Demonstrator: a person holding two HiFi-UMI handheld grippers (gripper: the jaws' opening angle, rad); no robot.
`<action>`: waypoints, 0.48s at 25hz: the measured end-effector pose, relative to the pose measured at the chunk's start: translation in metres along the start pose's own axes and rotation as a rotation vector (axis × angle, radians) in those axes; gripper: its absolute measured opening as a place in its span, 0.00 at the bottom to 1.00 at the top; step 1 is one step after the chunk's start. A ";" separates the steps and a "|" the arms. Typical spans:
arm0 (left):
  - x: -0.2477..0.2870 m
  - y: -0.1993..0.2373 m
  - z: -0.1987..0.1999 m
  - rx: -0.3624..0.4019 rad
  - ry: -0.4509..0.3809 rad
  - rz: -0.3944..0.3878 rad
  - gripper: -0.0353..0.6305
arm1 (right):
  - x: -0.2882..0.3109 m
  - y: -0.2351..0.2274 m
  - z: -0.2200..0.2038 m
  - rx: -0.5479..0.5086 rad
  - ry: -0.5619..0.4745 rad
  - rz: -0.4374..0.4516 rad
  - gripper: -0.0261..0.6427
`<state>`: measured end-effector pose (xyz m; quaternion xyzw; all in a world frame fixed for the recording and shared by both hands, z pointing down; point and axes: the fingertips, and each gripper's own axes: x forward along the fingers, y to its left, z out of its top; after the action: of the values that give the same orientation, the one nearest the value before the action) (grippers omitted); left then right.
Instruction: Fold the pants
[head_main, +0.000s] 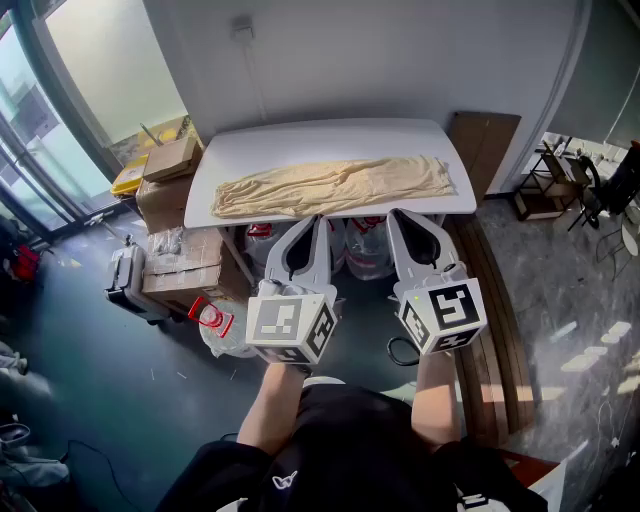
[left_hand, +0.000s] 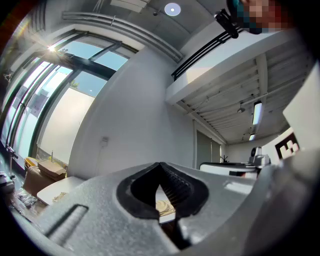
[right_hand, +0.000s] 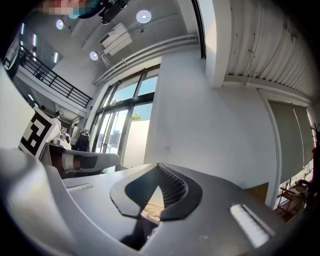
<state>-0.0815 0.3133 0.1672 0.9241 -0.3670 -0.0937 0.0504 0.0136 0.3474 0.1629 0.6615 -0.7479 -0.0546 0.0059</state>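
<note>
At nine o'clock in the head view, cardboard boxes are stacked on the floor beside the worktop. They play no part in the task.

The left tool is held in the air short of the worktop's near edge. Its jaws are together and nothing is between them. Its own view shows the tips meeting, with a sliver of beige cloth visible beyond them.

The pants lie flat on the worktop at twelve o'clock from both tools. Their long axis runs from nine o'clock to three o'clock, across the line of approach. I cannot tell which end is the waist. No fold looks to have been made yet.

The right tool is beside the left at about the same height. Its jaws are also closed on nothing.

Neither tool touches the cloth. The left tool points at roughly the middle of the pants, so the far-left end lies off at about ten o'clock from it. The right tool is nearer its end (about one o'clock), so the left likely has more ground to cover. Both tools would need to open before gripping.
</note>
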 end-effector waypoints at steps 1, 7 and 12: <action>0.001 0.000 -0.002 -0.001 0.001 0.000 0.06 | 0.000 -0.001 -0.001 0.000 0.000 0.002 0.05; 0.005 0.000 -0.010 -0.020 0.012 0.004 0.06 | 0.002 -0.006 -0.009 0.006 0.012 0.011 0.05; 0.009 -0.005 -0.013 -0.017 0.017 -0.006 0.06 | 0.001 -0.013 -0.001 0.045 -0.038 -0.027 0.05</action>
<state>-0.0684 0.3110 0.1778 0.9255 -0.3631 -0.0890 0.0610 0.0265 0.3447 0.1628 0.6702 -0.7401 -0.0504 -0.0240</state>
